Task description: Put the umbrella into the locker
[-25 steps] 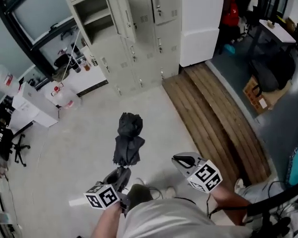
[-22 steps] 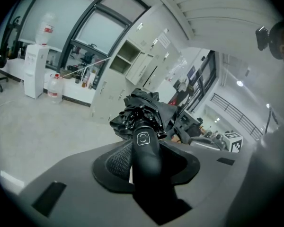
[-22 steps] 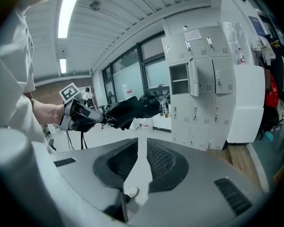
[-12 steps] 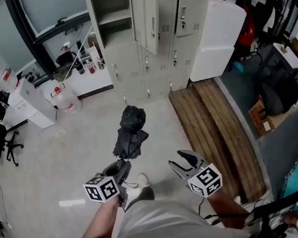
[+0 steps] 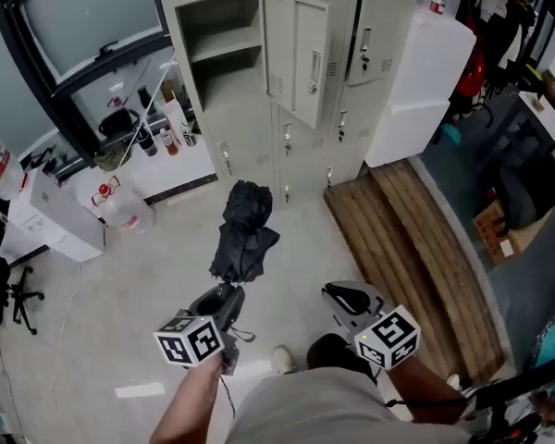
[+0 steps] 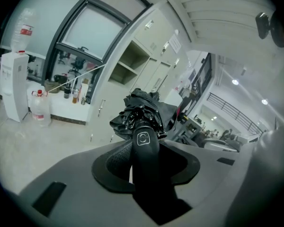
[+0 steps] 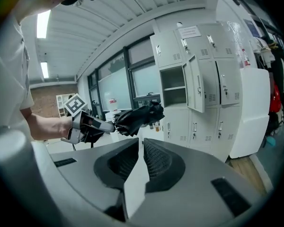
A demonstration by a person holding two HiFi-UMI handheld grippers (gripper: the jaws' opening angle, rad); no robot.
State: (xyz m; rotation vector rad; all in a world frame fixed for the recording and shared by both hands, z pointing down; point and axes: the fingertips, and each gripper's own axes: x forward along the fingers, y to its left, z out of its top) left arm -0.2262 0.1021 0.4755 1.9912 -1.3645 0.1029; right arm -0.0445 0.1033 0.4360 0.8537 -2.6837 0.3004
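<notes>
The left gripper point(image 5: 227, 298) is clamped on the black handle of the umbrella point(image 5: 243, 239). The umbrella is folded, with its dark canopy loosely bunched and crumpled, and it juts forward above the floor. Just beside it, the right gripper point(image 5: 339, 296) holds nothing, and its jaws are closing to a narrow gap. The floor point(image 5: 139, 285) is pale grey, with a slatted wooden platform point(image 5: 402, 239) at the right. Farther off stands the beige locker point(image 5: 250, 128), well apart from the umbrella, with one upper door point(image 5: 305, 58) swung open. A water jug point(image 5: 120, 206) and a window point(image 5: 83, 17) are at the left.

Pale floor point(image 5: 111, 285), dark-framed window point(image 5: 83, 17), wooden slat platform point(image 5: 407, 239), white counter point(image 5: 192, 163) with bottles point(image 5: 168, 141), black office chair point(image 5: 0, 289).
</notes>
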